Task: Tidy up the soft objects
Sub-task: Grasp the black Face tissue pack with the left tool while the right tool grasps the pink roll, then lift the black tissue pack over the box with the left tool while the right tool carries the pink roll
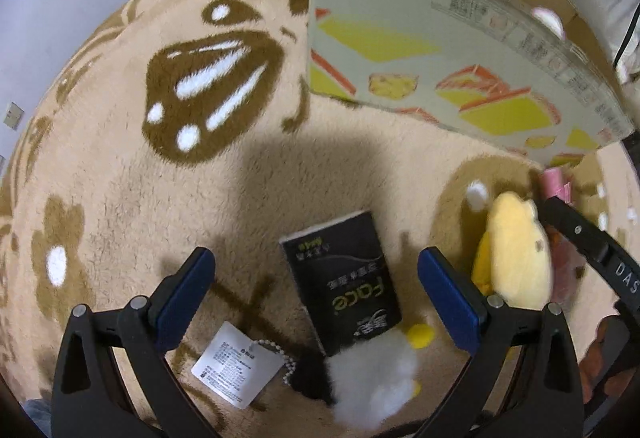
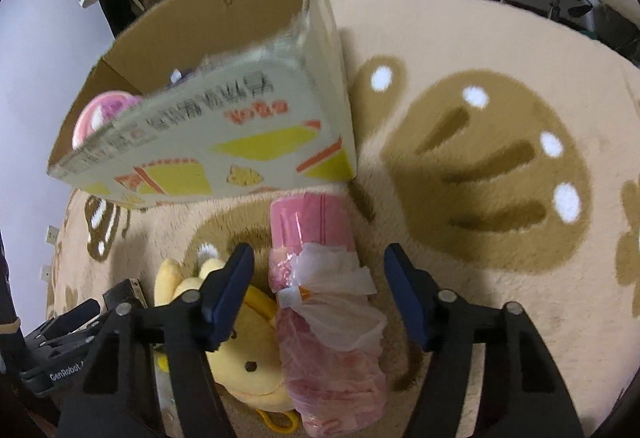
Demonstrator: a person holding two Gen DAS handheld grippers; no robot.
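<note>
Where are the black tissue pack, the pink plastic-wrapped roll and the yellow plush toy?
Black tissue pack [image 1: 344, 278], left wrist view, middle of its printed face.
Pink plastic-wrapped roll [image 2: 310, 226], right wrist view, its upper pink part.
Yellow plush toy [image 2: 248, 370], right wrist view, its face.

Your left gripper [image 1: 316, 274] is matte black plastic with two angular arms, a silver rivet at each pivot, and flat blue pads [image 1: 188, 298] lining the fingertips. Your right gripper [image 2: 320, 290] is the same build: black arms, silver rivets, blue pads [image 2: 230, 298]. White "GenRobot" lettering shows on the left gripper's body in the right view.
</note>
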